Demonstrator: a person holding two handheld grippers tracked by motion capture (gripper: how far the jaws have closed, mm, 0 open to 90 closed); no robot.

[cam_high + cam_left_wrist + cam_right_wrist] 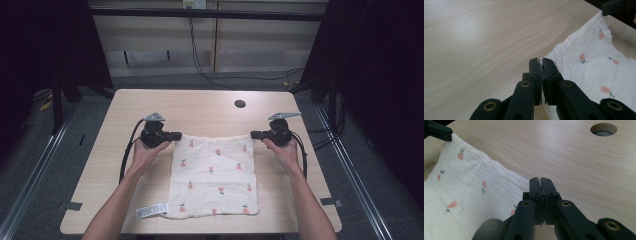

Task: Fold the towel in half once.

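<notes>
Both grippers are pinching the white crinkly cloth with little pink flower prints, lying flat mid light-wood worktop. Left gripper fingers are clamped on its far left corner, right gripper fingers on the far right. Round cable hole sits beyond; cabinets behind.
</notes>
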